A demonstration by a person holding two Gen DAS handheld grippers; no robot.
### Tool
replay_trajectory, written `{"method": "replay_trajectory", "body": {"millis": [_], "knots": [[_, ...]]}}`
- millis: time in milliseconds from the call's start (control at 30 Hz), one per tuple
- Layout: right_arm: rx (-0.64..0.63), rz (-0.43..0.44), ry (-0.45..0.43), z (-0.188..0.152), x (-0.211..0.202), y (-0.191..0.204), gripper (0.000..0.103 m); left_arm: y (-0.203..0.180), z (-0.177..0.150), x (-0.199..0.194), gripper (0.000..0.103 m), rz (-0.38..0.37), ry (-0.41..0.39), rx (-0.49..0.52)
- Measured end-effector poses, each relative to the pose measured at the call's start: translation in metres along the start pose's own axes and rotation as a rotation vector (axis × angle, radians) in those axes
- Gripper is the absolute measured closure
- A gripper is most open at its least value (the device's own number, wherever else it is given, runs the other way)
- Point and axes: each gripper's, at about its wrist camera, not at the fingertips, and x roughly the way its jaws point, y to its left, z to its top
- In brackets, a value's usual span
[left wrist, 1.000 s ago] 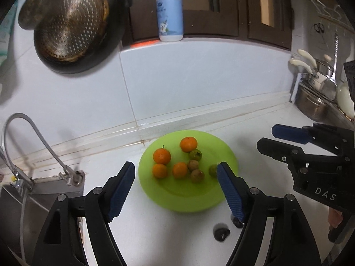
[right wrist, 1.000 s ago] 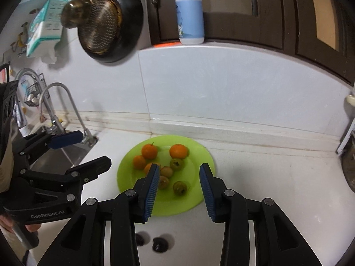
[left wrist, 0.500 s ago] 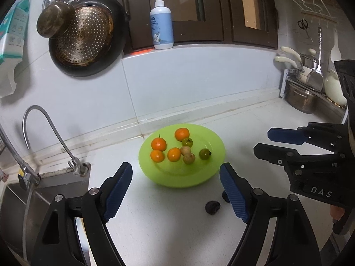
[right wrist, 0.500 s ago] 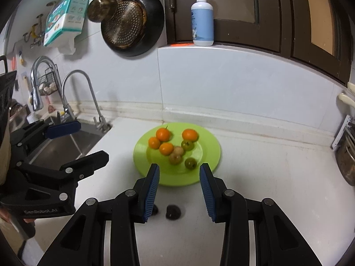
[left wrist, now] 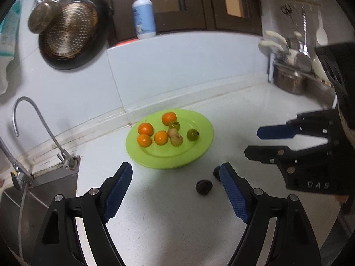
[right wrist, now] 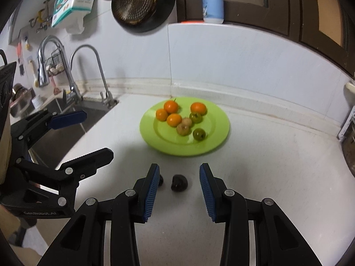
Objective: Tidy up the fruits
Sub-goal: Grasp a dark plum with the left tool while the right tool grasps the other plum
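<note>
Reaching for stray fruit looks like the step in hand: left gripper [right wrist: 82, 133] spread and empty by the steel sink [right wrist: 66, 115], right gripper [right wrist: 178, 188] narrower but unclenched, holding nothing, with one dark fruit [right wrist: 179, 182] on the white counter [right wrist: 277, 166] ahead between its ribbed blue pads. Next likely calls for lowering around it, closing gently, lifting to the glossy green plate [right wrist: 217, 141], which holds smooth round oranges [right wrist: 170, 106] and small greenish fruits [right wrist: 199, 133]; a second dark fruit [right wrist: 160, 180] sits half-hidden beside.

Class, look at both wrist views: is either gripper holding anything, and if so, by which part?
Nothing is held. The left gripper and right gripper are both empty; the small dark round fruit lies untouched on the white countertop.
</note>
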Motion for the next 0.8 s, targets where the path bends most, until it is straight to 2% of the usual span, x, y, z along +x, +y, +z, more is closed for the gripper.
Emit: {"method": "replay_trajectory", "body": {"millis": [567, 700, 800], "knots": [[-0.132, 0.056, 0.168, -0.019, 0.059, 0.006, 0.065, -0.01, -0.026, 0.059, 0.023, -0.136, 0.117, 0.128], [-0.136, 0.072, 0.201, -0.02, 0.074, 0.005, 0.065, -0.009, -0.026, 0.076, 0.026, -0.186, 0.15, 0.143], [-0.14, 0.083, 0.215, -0.021, 0.082, 0.003, 0.065, -0.011, -0.025, 0.085, 0.028, -0.196, 0.159, 0.163]]}}
